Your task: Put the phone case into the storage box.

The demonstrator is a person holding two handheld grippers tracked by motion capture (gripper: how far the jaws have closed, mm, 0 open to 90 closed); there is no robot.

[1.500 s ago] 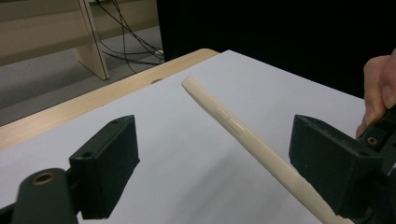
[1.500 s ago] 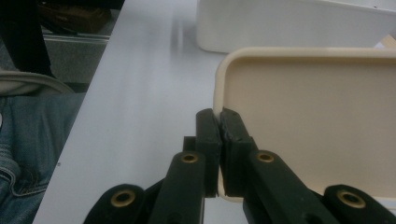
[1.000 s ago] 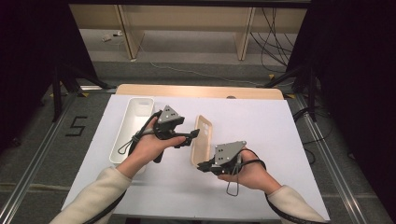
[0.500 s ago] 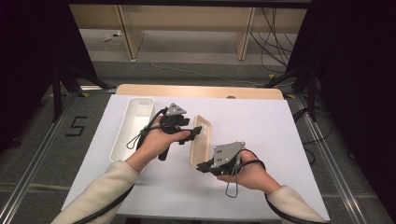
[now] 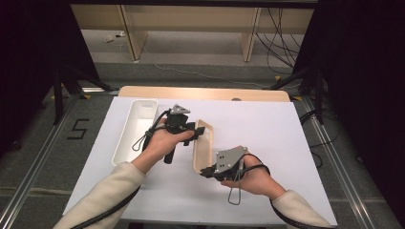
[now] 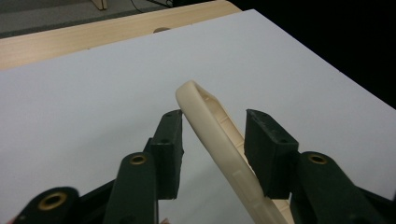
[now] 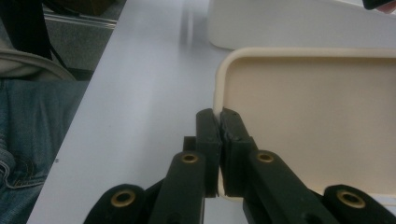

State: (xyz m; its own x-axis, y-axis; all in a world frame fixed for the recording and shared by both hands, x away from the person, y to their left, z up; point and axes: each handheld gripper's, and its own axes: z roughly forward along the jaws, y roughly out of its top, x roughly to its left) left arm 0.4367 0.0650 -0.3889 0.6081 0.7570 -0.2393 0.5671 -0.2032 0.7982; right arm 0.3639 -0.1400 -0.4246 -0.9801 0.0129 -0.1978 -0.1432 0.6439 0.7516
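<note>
I see the white tray (image 5: 136, 129) far left on the white table (image 5: 286, 138), well left of the cream lid (image 5: 203, 145). Next, my left gripper (image 5: 195, 134) is at the lid's far end. Its jaws have just been closing w/ the lid's rim (image 6: 219, 135) between them (pads not pressing yet, a gap shows on both sides). The lid is tipped up on its edge. My right gripper (image 5: 206, 171) pinches the lid's near rim (image 7: 219, 109) tight.
</note>
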